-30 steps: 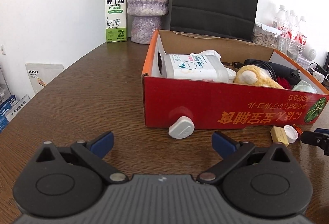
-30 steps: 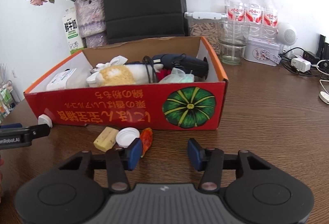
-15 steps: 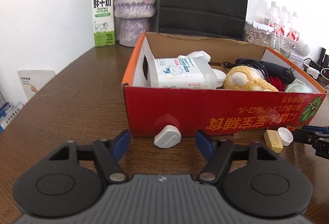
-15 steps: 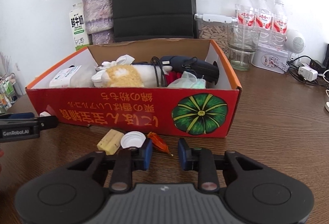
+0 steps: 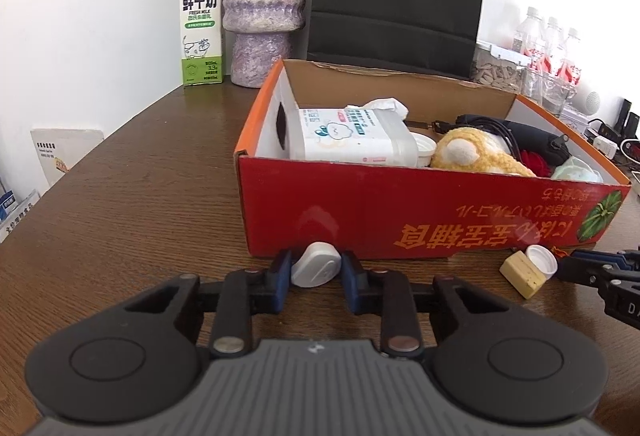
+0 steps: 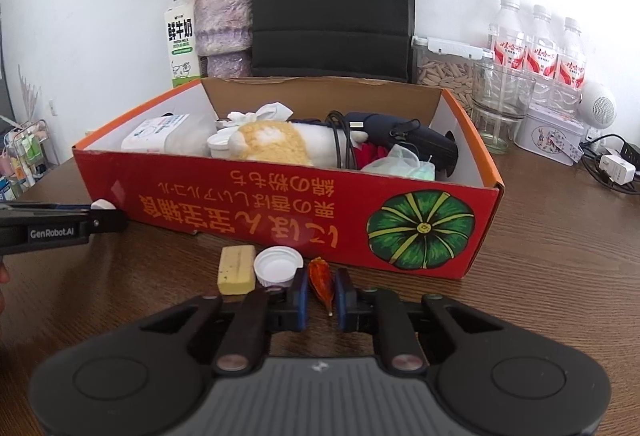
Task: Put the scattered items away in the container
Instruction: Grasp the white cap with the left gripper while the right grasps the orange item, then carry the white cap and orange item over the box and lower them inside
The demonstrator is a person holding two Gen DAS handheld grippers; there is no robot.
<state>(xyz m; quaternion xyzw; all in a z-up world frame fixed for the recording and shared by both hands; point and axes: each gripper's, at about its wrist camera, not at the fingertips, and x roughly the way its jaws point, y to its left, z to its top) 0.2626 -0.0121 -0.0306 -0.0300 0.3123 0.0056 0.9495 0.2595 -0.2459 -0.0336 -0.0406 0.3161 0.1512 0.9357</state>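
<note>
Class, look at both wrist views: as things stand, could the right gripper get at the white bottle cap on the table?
Probably not at once. The right gripper is closed around the orange wrapper; the white cap lies unobstructed just left of its fingers.

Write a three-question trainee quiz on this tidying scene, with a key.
1. True or false: the white plug sits between the left gripper jaws.
2. What lies between the right gripper jaws? A) the yellow block B) the white cap C) the orange wrapper
3. Fill in: the loose items lie on the table against the front wall of the red ____.

Key: 1 true; 2 C; 3 box.
</note>
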